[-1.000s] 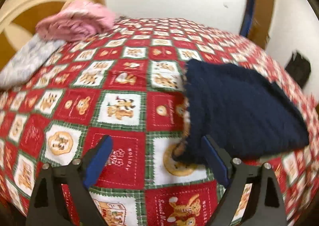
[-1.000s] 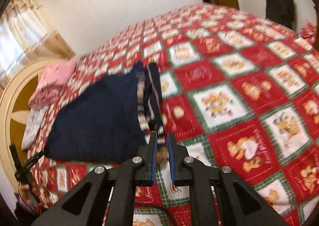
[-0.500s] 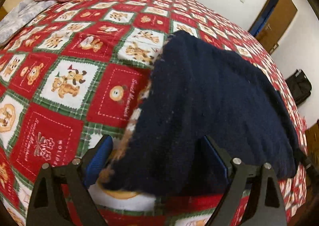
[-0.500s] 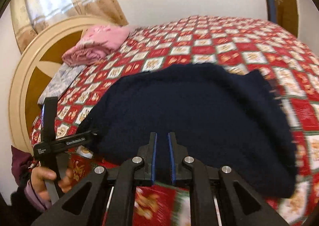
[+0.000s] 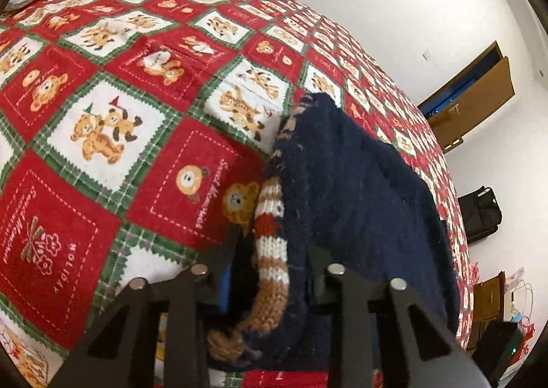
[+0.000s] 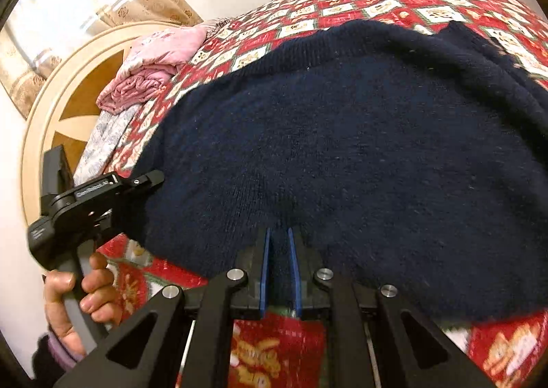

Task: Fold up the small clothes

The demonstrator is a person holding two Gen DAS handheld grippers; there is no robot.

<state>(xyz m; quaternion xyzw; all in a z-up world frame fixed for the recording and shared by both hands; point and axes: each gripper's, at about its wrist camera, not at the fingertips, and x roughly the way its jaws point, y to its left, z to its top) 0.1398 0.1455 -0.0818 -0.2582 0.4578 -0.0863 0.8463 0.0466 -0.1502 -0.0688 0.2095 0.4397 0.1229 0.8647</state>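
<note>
We hold a gripper in each hand over a bed covered with a red, white and green teddy-bear quilt (image 5: 144, 155). The navy knitted sweater (image 6: 359, 148) lies spread on that quilt, directly ahead of both grippers and reaching right up to their fingers.

Our left gripper (image 5: 270, 271) has its jaws drawn in around the sweater's near corner: the striped brown, white and red ribbed edge (image 5: 270, 244) runs down between its two fingers, with navy knit bunched beside it. The fabric fills the gap, so we read this gripper as clamped on the sweater. To its left lies bare quilt; to its right the navy body of the sweater stretches away toward the far side of the bed.

Our right gripper (image 6: 279, 268) has its two blue-lined fingers (image 6: 263, 271) close together with a fold of the navy hem pinched between them. The knit puckers into a crease just ahead of the fingertips. From this gripper the sweater spreads forward and to both sides.

In the right wrist view the left gripper (image 6: 150, 179) shows off to the left, its tip against the sweater's left edge, and our left hand (image 6: 82, 288) wraps its handle.

Far ahead and to the left of the right gripper, a folded pink blanket (image 6: 154, 66) rests near the curved cream headboard (image 6: 44, 114).
</note>
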